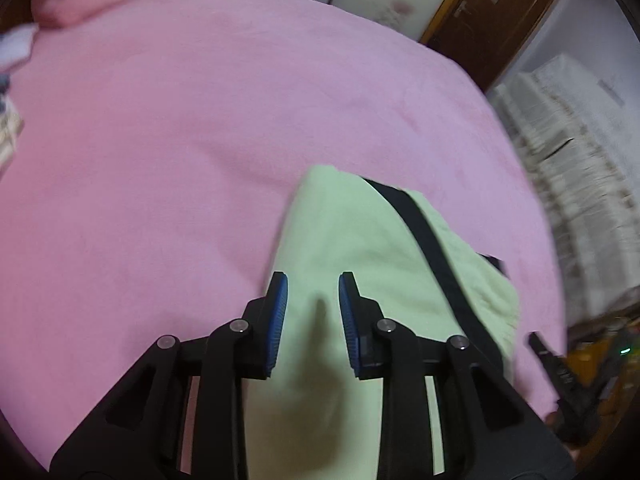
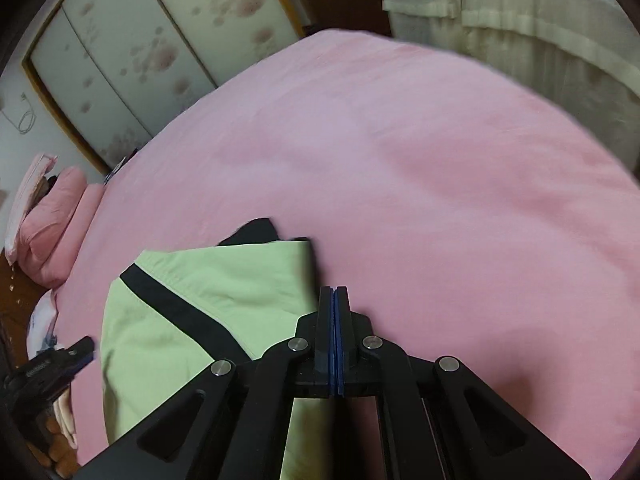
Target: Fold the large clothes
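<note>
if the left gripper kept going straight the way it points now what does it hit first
Most likely the light green garment lying on the pink bedsheet: the left gripper points down at it with its jaws apart and nothing between them. How far off the fabric is remains unclear.

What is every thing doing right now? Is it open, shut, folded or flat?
Green garment: folded over, lying on the bed, black stripe across it.
Left gripper: jaws apart above the garment, nothing pinched.
Right gripper: shut, pads together, nothing visible between them.
Pink bedsheet: spread flat, a few soft wrinkles.
Pink pillows: piled at the bed's end.
Wardrobe doors: closed.
</note>
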`<state>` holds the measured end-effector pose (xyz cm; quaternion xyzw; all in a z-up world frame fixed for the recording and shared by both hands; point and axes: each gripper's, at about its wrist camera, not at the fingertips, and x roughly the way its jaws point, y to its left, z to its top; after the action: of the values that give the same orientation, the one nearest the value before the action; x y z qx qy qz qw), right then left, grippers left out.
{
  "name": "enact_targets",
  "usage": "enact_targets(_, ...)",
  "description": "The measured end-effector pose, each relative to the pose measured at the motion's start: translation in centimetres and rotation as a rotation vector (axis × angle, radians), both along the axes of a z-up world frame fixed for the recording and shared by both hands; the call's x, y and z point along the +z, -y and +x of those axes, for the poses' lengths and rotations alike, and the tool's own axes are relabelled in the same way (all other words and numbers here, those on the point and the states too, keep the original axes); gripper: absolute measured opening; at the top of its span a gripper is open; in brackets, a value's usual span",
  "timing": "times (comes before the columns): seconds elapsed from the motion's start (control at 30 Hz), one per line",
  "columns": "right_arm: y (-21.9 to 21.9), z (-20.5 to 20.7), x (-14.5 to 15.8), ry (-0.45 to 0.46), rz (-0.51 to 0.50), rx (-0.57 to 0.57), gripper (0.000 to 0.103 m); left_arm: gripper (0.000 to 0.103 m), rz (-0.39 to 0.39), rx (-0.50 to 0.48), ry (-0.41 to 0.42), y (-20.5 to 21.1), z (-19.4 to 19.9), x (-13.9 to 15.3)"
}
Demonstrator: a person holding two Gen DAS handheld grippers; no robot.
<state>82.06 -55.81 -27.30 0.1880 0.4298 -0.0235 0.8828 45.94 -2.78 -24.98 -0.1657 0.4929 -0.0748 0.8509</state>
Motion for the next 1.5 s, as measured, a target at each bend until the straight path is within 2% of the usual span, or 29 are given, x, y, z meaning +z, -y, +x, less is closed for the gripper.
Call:
enact_targets(0.07, -0.2, -2.7, 1.2, 0.006, 0.016, 0.075, 0.0, 0.024, -0.06, -0.041, -0.016, 0.3, -1.9, 0.3)
enact_targets(0.13, -2.0, -6.0, 2.8, -0.001, 0.045, 0.205, 0.0, 0.024, -0.08, -0.084, -0.052, 1.5, -3.7, -0.1)
enact_targets(0.2, -4.9, -8.4, 2.8, -0.032, 0.079, 0.334, 0.0, 0.024, -0.062, -0.115, -0.102, 2.8, -5.5, -1.2)
enact_targets(0.27, -6.8, -9.9, 2.1, -0.066, 0.099, 0.371, 0.0, 0.024, -0.018, -0.111, -0.124, 3.1, -7.2, -2.1)
enact_targets(0.33, -6.9, -11.1, 0.7, -0.118, 0.08, 0.314, 0.0, 0.024, 0.0, -0.089, -0.107, 2.5, -8.3, -2.0)
enact_targets(0.4, -5.6, -12.2, -0.1, -0.152, 0.036, 0.209, 0.0, 0.024, 0.054, -0.024, -0.101, 1.5, -8.6, -2.0)
enact_targets(0.47, -4.0, -13.1, -0.1, -0.133, -0.018, 0.12, 0.0, 0.024, 0.094, 0.023, -0.117, -0.2, -8.8, -2.0)
enact_targets(0.53, -3.1, -14.1, 0.6, -0.127, -0.083, 0.079, 0.001, 0.024, 0.1, 0.005, -0.129, -0.9, -9.3, -1.7)
enact_targets(0.6, -2.4, -15.0, 1.4, -0.165, -0.134, 0.068, 0.002, 0.024, 0.141, -0.03, -0.148, -0.6, -10.2, -0.9)
enact_targets(0.7, -0.5, -18.2, 3.5, -0.239, -0.091, 0.112, 0.002, 0.024, 0.221, -0.085, -0.165, -0.1, -11.8, 0.3)
enact_targets(0.77, -1.2, -19.5, 4.9, -0.272, -0.112, 0.126, 0.003, 0.024, 0.234, -0.118, -0.189, 0.5, -12.8, 1.0)
enact_targets(0.83, -2.8, -20.1, 6.8, -0.303, -0.122, 0.16, 0.01, 0.026, 0.243, -0.15, -0.228, 1.3, -13.7, 1.5)
enact_targets(0.87, -3.3, -20.7, 8.3, -0.317, -0.11, 0.175, 0.019, 0.029, 0.245, -0.16, -0.241, 1.7, -13.9, 1.6)
enact_targets(0.9, -4.0, -21.2, 9.5, -0.329, -0.086, 0.19, 0.028, 0.035, 0.253, -0.177, -0.262, 2.2, -14.3, 1.7)
enact_targets(0.93, -4.8, -21.3, 9.8, -0.335, -0.068, 0.199, 0.032, 0.04, 0.263, -0.188, -0.28, 2.6, -14.6, 2.0)
enact_targets(1.0, -6.3, -21.7, 10.6, -0.357, -0.046, 0.226, 0.051, 0.056, 0.276, -0.197, -0.29, 3.0, -15.4, 2.5)
enact_targets(1.03, -7.0, -21.9, 10.9, -0.367, -0.042, 0.245, 0.056, 0.058, 0.275, -0.206, -0.289, 3.4, -15.6, 2.8)
enact_targets(1.1, -8.3, -22.1, 12.1, -0.37, -0.054, 0.275, 0.074, 0.059, 0.271, -0.232, -0.293, 3.5, -16.0, 3.2)
enact_targets(1.3, -10.8, -22.4, 14.5, -0.355, -0.134, 0.336, 0.082, 0.067, 0.324, -0.266, -0.301, 3.9, -15.7, 4.2)
enact_targets(1.5, -11.8, -21.0, 14.2, -0.383, -0.111, 0.328, 0.085, 0.069, 0.351, -0.279, -0.285, 4.0, -14.6, 4.2)
